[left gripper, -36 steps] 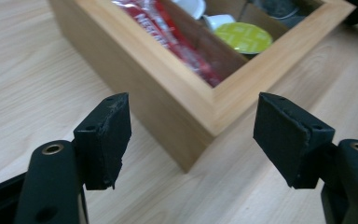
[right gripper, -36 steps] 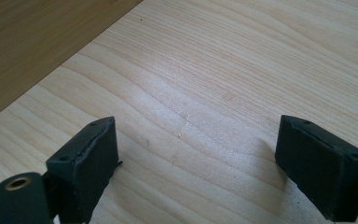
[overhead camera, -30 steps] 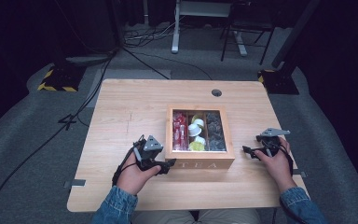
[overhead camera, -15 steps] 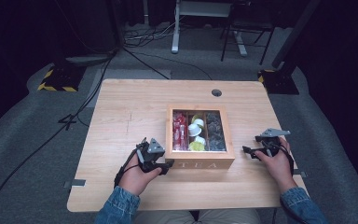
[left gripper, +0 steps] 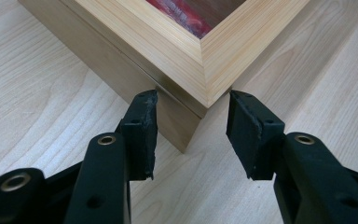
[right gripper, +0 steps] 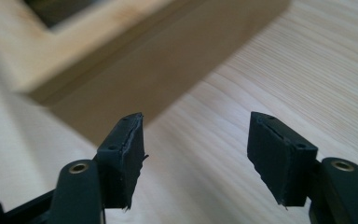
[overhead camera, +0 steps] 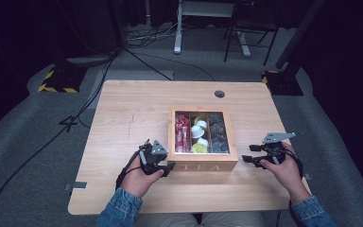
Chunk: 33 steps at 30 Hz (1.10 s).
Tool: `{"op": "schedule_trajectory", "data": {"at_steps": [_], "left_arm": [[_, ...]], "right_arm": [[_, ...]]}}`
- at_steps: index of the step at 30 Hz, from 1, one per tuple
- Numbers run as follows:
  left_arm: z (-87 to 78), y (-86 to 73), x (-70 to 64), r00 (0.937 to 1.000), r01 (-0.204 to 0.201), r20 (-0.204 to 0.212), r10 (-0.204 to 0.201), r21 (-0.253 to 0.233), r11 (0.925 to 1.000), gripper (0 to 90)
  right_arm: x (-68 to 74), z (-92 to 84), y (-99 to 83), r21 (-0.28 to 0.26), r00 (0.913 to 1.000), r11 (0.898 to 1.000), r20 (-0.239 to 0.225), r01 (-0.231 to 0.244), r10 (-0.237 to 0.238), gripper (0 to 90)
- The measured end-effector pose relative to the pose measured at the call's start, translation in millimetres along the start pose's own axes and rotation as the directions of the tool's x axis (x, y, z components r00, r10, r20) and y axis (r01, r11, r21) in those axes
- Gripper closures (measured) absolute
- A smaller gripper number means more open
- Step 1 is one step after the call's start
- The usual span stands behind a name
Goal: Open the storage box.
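The wooden tea box [overhead camera: 203, 163] (lid down) sits near the tabletop's [overhead camera: 132, 109] front edge. The left gripper [left gripper: 193, 135], jaws spread and just closing, straddles the box's front-left corner without pinching. The right gripper [right gripper: 196, 156], also closing, stands empty beside the box's right side.

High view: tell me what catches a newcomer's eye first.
A wooden tea box with a glass lid sits mid-table, red packets in its left compartment. The left gripper sits at the box's near left corner, its jaws straddling that corner but not pressing it, having just been closing. The right gripper hangs open beside the box's right side, its jaws also just closing.
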<state>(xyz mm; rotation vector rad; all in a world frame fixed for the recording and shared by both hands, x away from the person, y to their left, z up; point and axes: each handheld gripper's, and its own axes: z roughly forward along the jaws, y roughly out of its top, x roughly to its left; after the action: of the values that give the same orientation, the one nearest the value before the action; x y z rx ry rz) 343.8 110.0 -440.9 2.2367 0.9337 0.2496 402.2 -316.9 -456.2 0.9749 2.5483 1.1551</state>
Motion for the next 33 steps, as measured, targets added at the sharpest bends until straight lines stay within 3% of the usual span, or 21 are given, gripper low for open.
{"op": "schedule_trajectory", "data": {"at_steps": [3,7,12,20,23,29,33], "left_arm": [[-1.0,1.6,0.4,1.0,-0.002,0.006,0.002,0.008,1.0,53.8],[-2.5,2.5,0.4,0.9999,0.01,0.012,-0.01,-0.002,0.9999,53.8],[-4.2,2.7,1.4,0.9999,0.004,0.009,-0.004,-0.006,1.0,55.5],[-6.9,4.7,-2.2,0.9998,-0.018,-0.003,0.018,-0.019,0.9997,59.3],[-7.4,5.5,-2.9,0.9997,-0.025,-0.009,0.025,-0.02,0.9995,59.6],[-8.3,6.1,-3.6,0.9998,-0.014,-0.012,0.014,-0.046,0.9988,61.5],[-10.9,7.0,-3.1,0.9999,-0.005,-0.01,0.004,-0.1,0.995,64.8]], "right_arm": [[8.4,-5.6,4.9,-0.002,0.9989,1.0,-0.035,0.031,-0.031,36.4],[25.7,-10.8,13.9,0.004,0.9876,0.995,-0.122,0.101,-0.1,41.8],[36.6,-7.5,17.1,-0.017,0.9775,0.99,-0.155,0.142,-0.143,49.9],[42.0,-0.5,16.7,-0.015,0.9776,0.985,-0.117,0.174,-0.174,57.6],[44.7,0.0,17.4,-0.042,0.9762,0.982,-0.11,0.183,-0.187,60.8],[47.0,-1.0,18.7,-0.064,0.9779,0.981,-0.089,0.184,-0.189,57.1],[49.0,-6.8,22.0,-0.109,0.9782,0.974,-0.037,0.199,-0.204,50.0]]}}
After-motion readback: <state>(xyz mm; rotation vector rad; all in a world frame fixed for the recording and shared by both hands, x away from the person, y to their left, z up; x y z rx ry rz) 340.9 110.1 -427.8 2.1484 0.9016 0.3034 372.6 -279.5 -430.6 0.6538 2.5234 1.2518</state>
